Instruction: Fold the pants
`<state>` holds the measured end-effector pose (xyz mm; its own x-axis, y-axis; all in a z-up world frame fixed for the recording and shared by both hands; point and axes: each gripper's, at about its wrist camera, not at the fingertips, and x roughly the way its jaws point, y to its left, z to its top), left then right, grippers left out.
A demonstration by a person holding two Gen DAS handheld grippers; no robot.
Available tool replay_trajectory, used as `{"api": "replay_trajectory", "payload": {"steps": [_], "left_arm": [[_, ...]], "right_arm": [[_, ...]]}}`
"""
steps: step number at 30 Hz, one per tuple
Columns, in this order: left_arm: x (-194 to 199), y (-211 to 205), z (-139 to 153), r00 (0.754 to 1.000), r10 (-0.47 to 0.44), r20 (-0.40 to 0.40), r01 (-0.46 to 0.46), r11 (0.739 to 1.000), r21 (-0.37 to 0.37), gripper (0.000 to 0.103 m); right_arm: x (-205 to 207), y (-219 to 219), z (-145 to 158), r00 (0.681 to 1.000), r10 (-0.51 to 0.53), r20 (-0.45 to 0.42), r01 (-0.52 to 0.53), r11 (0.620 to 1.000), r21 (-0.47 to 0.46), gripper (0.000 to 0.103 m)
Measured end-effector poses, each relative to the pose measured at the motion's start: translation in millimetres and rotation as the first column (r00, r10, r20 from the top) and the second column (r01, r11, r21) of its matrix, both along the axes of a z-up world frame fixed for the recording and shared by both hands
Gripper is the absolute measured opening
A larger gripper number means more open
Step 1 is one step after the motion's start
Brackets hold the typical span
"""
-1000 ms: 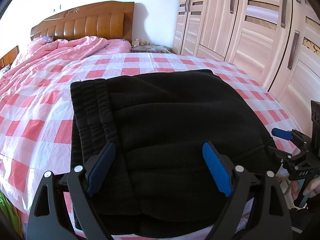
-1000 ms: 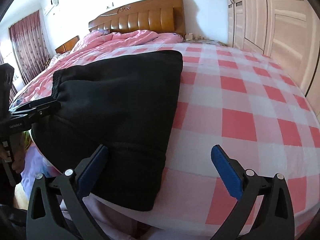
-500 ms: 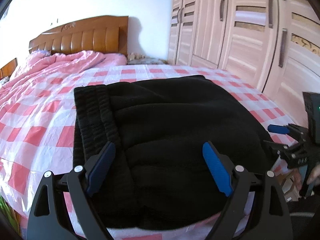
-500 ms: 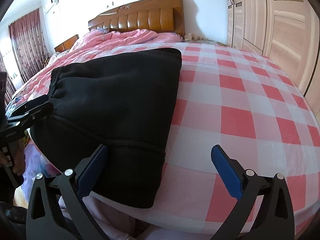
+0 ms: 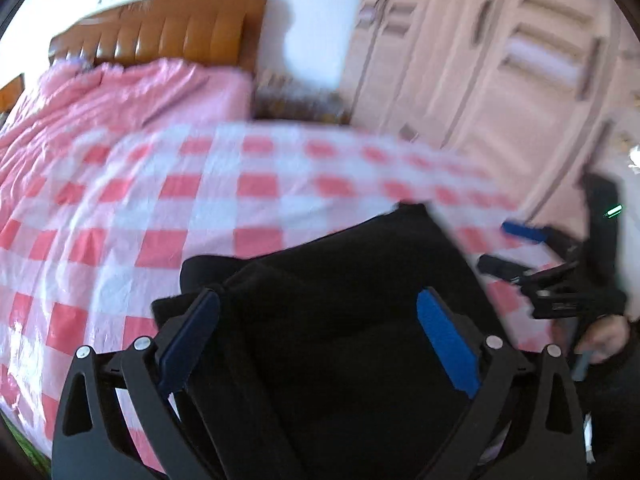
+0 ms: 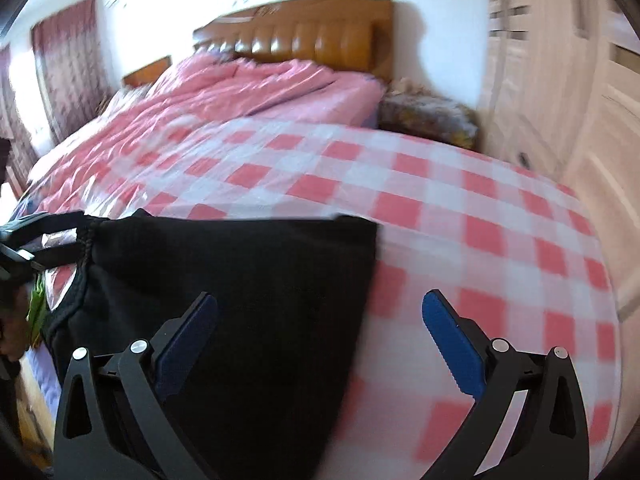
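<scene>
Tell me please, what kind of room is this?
Most likely a home bedroom: a bed with a pink checked sheet, a wooden headboard and a tall wardrobe beside it.

The pants (image 5: 344, 320) are black, of a thick soft cloth, folded into a compact, roughly rectangular stack at the near edge of a bed with a pink-and-white checked sheet. In the right wrist view (image 6: 240, 300) the far edge runs straight across the sheet, and a gathered, ribbed band, probably the waistband, lies at the left end. Both views are blurred, so finer folds cannot be made out.
</scene>
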<state>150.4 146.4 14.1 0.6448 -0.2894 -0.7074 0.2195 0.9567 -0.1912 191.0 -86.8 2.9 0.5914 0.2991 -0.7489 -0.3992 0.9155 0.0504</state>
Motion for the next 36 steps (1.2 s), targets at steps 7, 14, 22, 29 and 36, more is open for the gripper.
{"api": "replay_trajectory", "payload": {"steps": [7, 14, 22, 29, 36], "left_arm": [[6, -7, -16, 0.999, 0.007, 0.041, -0.010, 0.996, 0.092, 0.099], [15, -7, -32, 0.999, 0.019, 0.035, -0.025, 0.984, 0.175, 0.100], [16, -14, -39, 0.999, 0.029, 0.045, -0.039, 0.969, 0.243, 0.101], [17, -16, -43, 0.999, 0.032, 0.038, -0.041, 0.960, 0.277, 0.101], [17, -17, -44, 0.998, 0.038, 0.043, -0.048, 0.958, 0.281, 0.101]], "right_arm": [[67, 53, -38, 0.990, 0.052, -0.127, -0.071, 0.986, -0.151, 0.098], [82, 21, -22, 0.991, -0.037, -0.128, 0.041, 0.999, 0.024, 0.098], [69, 18, -43, 0.992, -0.007, -0.124, -0.005, 0.995, -0.096, 0.098], [51, -10, -17, 0.997, -0.069, -0.034, 0.070, 0.997, 0.033, 0.098], [42, -18, -35, 0.996, -0.086, -0.026, 0.081, 0.985, -0.153, 0.098]]}}
